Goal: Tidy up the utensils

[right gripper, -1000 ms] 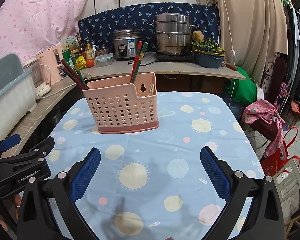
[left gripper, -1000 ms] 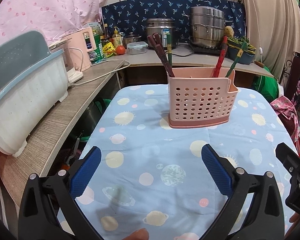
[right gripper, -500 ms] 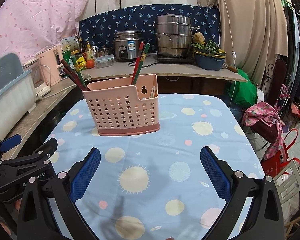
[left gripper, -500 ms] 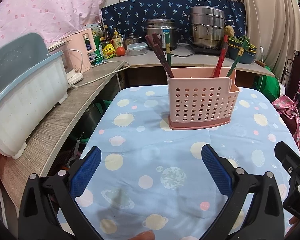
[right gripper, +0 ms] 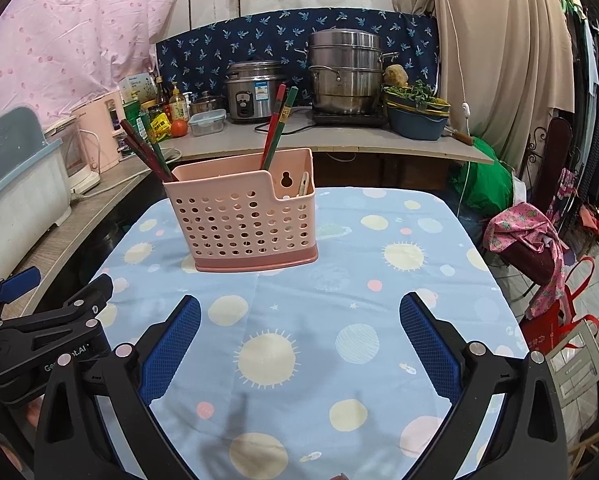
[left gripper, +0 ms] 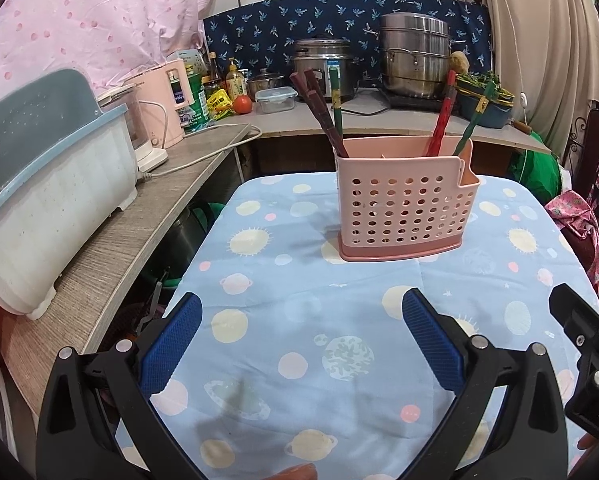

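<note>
With both the left tongs (left gripper: 301,334) and right tongs (right gripper: 299,334) spread wide and empty near the counter's (right gripper: 439,280) front edge, the pink utensil caddy (right gripper: 245,216) mid-counter holds every chopstick (right gripper: 277,126), so withdrawing slowly without bumping it seems wisest.

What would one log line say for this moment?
left gripper: open, empty | right gripper: open, empty | pink basket: upright, holds chopsticks

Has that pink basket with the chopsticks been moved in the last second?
No. The pink basket sits on the same sun print of the tablecloth as before; only the cameras drifted slightly.
</note>
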Demonstrator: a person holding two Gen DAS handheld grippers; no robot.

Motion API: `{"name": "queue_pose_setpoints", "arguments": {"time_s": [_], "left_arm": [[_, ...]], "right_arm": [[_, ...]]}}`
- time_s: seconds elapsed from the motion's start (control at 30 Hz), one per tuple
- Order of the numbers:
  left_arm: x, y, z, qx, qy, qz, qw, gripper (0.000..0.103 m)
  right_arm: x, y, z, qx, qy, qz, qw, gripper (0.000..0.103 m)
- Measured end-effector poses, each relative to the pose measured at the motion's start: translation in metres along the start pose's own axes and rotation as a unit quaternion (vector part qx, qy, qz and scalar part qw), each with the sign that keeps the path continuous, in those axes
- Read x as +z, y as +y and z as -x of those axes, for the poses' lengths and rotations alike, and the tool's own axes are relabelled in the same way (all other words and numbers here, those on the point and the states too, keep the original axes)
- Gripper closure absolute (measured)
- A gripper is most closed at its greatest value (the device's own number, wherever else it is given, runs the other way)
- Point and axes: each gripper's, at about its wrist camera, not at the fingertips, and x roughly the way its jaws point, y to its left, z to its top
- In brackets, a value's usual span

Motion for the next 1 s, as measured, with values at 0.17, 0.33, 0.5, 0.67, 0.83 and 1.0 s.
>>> {"name": "queue_pose_setpoints", "arguments": {"time_s": [0.17, 0.33, 0.5, 0.67, 0.83, 1.0], "left_arm": [[0.0007, -0.0006, 0.0008, -0.001, -0.001, -0.003, 1.0000, 0.007], [0.0011, -0.0012, 0.0017, -0.001, -0.003, -0.004, 1.0000, 0.007], [0.0011, -0.0013, 0.0018, 0.000, -0.003, -0.004, 1.0000, 0.007], [0.0015, -0.0019, 0.0020, -0.001, -0.003, -0.004, 1.0000, 0.007], [0.0025, -0.0032, 0.0024, -0.003, -0.003, -0.006, 1.0000, 0.007], [0.0060, -0.0064, 0.0020, -0.003, 0.000, -0.007, 1.0000, 0.007]], "right_arm": [[0.0001, 0.0000, -0.0002, 0.000, 0.000, 0.000, 1.000, 0.007], [0.0000, 0.0001, 0.0000, 0.000, 0.000, 0.000, 1.000, 0.007], [0.0001, 0.0003, 0.0001, 0.000, 0.000, 0.000, 1.000, 0.007], [0.0005, 0.0002, -0.0004, 0.000, -0.001, 0.001, 1.000, 0.007], [0.0015, -0.0003, -0.0007, 0.000, -0.001, 0.001, 1.000, 0.007], [0.0016, -0.0003, -0.0018, 0.000, 0.000, 0.001, 1.000, 0.007]]}}
